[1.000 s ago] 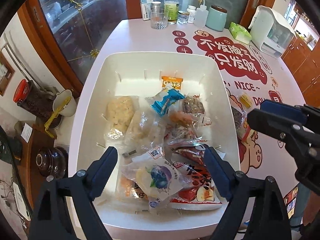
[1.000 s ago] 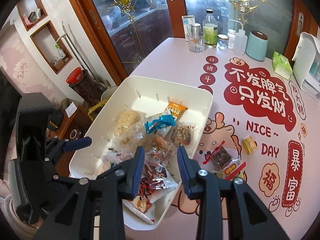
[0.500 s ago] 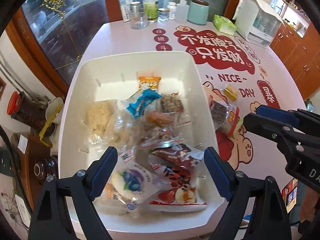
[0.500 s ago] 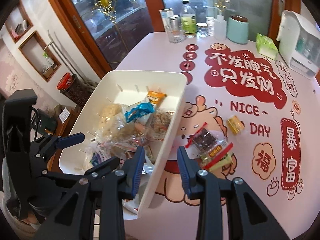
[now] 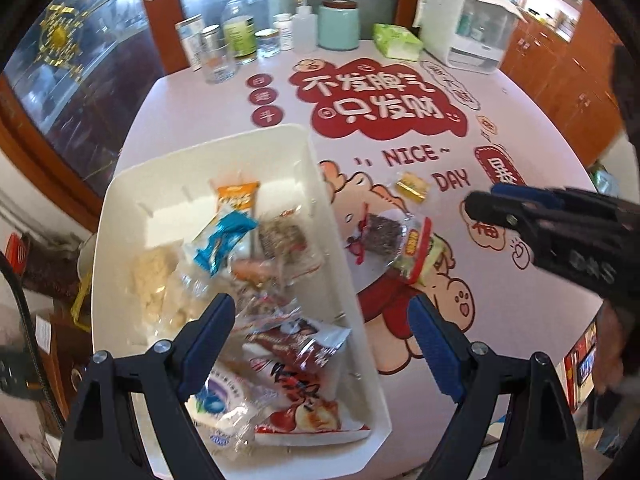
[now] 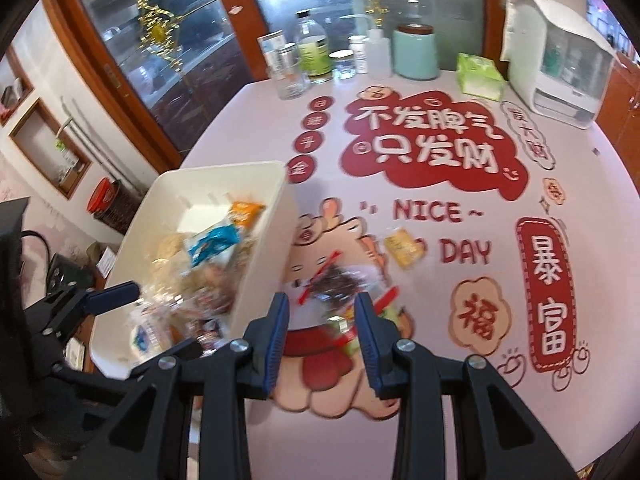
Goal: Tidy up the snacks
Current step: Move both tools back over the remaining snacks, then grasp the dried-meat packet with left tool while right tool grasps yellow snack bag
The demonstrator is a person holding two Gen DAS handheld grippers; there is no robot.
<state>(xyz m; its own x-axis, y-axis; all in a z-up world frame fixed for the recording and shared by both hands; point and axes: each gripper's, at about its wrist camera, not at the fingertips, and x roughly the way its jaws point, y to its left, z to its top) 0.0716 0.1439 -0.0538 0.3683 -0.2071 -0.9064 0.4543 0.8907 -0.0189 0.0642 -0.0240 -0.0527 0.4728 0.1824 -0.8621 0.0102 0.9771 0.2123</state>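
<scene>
A white bin [image 5: 332,216] [image 6: 276,216] on the pink table holds several wrapped snacks. On the table to its right lie a clear packet of dark snack [image 5: 384,232] [image 6: 336,280] with a red-edged packet [image 5: 418,252] against it, and a small yellow packet [image 5: 412,186] [image 6: 404,248]. My left gripper [image 5: 320,340] is open and empty above the bin's right wall. My right gripper [image 6: 322,320] is open and empty just in front of the dark snack packet; it also shows in the left wrist view [image 5: 492,204].
Bottles, jars and a glass [image 6: 288,80] stand at the table's far edge with a teal canister [image 6: 414,54], a green tissue pack [image 6: 478,74] and a white appliance [image 6: 560,68]. Glass cabinet doors stand behind. The table's left edge runs beside the bin.
Both grippers have swung right, from over the bin toward the packets on the table. The right gripper now sits close in front of the dark snack packet. Both stayed open.
</scene>
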